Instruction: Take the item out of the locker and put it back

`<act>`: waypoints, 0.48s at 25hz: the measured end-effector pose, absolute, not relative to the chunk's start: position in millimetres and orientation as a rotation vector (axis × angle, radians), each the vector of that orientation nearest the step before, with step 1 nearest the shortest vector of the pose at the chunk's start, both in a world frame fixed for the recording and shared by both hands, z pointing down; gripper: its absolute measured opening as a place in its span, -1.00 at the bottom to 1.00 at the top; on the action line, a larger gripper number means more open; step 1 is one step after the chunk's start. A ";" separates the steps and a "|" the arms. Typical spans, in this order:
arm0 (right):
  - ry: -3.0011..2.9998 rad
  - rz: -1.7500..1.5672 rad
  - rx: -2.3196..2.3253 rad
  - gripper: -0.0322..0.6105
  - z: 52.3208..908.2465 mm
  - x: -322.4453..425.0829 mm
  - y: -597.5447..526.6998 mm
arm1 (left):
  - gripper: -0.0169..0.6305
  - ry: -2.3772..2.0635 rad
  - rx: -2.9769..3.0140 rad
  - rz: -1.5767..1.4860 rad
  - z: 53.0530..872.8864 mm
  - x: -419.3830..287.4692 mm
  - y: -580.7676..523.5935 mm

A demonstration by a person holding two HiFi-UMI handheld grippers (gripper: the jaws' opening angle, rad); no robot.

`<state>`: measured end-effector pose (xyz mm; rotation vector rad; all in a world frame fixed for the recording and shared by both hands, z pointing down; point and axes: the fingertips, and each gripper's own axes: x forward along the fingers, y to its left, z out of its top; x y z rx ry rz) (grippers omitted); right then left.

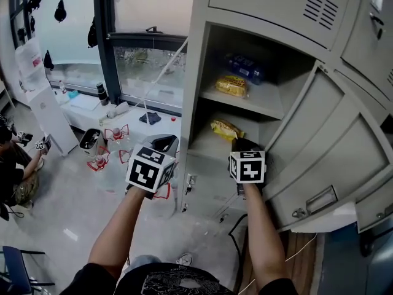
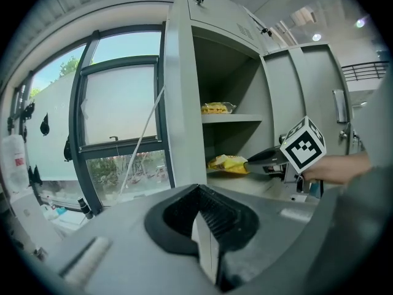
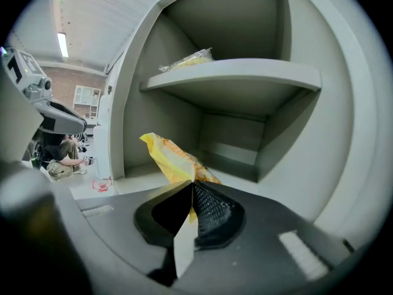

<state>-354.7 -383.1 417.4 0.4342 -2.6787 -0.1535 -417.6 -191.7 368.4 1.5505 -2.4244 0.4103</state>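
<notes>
The left gripper (image 2: 207,229), outside the locker (image 1: 198,72), has its jaws together on nothing. The right gripper's (image 3: 189,196) jaws clamp the yellow snack bag (image 3: 171,157) in the lower compartment. Only the head view shows a blue packet (image 1: 245,66) on the upper shelf.

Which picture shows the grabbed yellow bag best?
The right gripper view: the yellow bag sits big in the middle, pinched in the right gripper's jaws. The head view and left gripper view show it small.

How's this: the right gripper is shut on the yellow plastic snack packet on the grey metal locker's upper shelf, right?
No: the right gripper is shut on the yellow plastic snack packet in the compartment below the upper shelf; see right gripper view.
</notes>
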 end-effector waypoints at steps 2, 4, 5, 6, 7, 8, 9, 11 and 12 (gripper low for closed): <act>-2.701 -0.138 0.445 -0.81 412.6 -351.7 -378.9 | -0.95 -2.411 1.570 0.393 367.4 -414.5 -191.5; -2.722 -0.123 0.465 -0.81 407.9 -347.5 -374.3 | -0.95 -2.403 1.591 0.388 366.2 -412.5 -190.3; -2.728 -0.119 0.477 -0.81 406.0 -344.8 -371.8 | -0.95 -2.402 1.601 0.387 365.9 -412.2 -189.2; -2.732 -0.115 0.490 -0.81 404.4 -341.9 -369.0 | -0.95 -2.400 1.609 0.386 365.6 -411.9 -187.6; -2.735 -0.109 0.501 -0.81 402.7 -338.7 -365.9 | -0.95 -2.399 1.617 0.386 365.1 -411.7 -185.7; -2.739 -0.100 0.512 -0.81 400.8 -335.3 -362.4 | -0.95 -2.397 1.625 0.387 364.5 -411.0 -183.6; -2.744 -0.089 0.522 -0.81 398.3 -331.6 -358.8 | -0.95 -2.391 1.637 0.389 363.5 -409.4 -181.7; -2.757 -0.073 0.545 -0.81 391.5 -324.3 -351.2 | -0.95 -2.373 1.667 0.388 360.6 -403.9 -178.2; -2.764 -0.069 0.556 -0.81 387.6 -321.0 -347.0 | -0.95 -2.363 1.681 0.383 359.0 -400.9 -176.1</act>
